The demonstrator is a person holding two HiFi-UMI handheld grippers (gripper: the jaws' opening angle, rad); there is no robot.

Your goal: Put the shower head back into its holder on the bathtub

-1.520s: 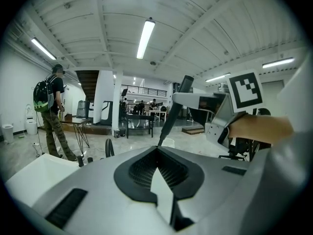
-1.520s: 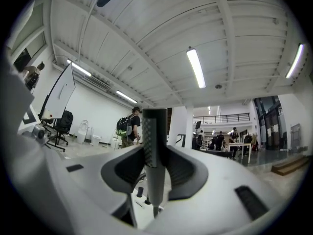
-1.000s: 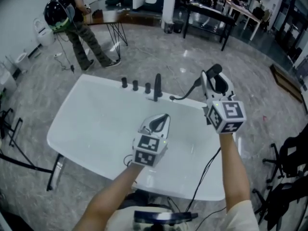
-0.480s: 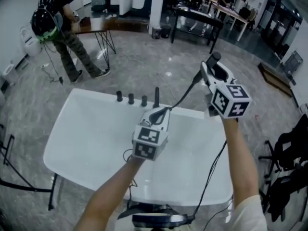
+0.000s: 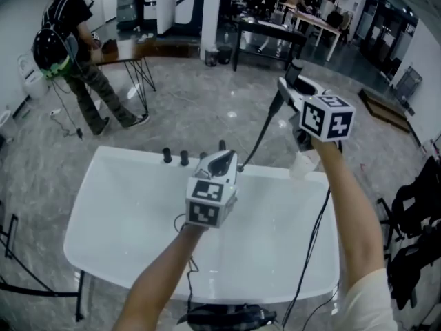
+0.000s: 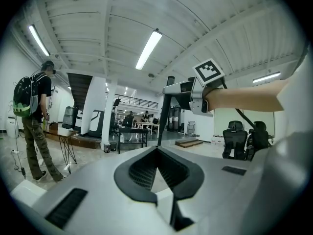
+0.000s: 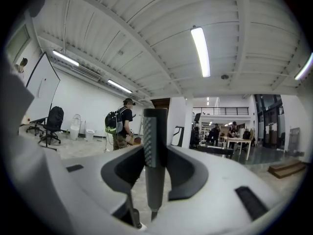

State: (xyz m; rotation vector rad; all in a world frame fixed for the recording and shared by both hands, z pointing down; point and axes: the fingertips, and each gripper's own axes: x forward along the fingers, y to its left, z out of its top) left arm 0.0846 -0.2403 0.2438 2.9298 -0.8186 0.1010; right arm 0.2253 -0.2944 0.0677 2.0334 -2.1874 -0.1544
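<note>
**Shower head held high off the bathtub's far right corner**

Shower head (image 7: 155,146) sits clamped in my right gripper (image 5: 298,96). In the right gripper view its dark handle stands upright between the two jaws, which close on it from either side. From the head view I have it raised well above the bathtub (image 5: 117,212), over the tub's far right corner, with its dark tip pointing away from me.

Its hose (image 5: 262,138) runs down from the gripper to the tub's far rim. There it meets the rim just beside a dark upright post (image 5: 222,145), which is partly hidden by my other tool. I cannot tell from here whether that post is the holder.

Two dark knobs (image 5: 167,156) stand on the same far rim, left of the post.

My left gripper (image 5: 219,164) hovers over the middle of the tub. Its jaws are drawn together at the tips with nothing between them.

A person with a backpack (image 5: 67,61) stands on the floor beyond the tub's far left corner.
</note>
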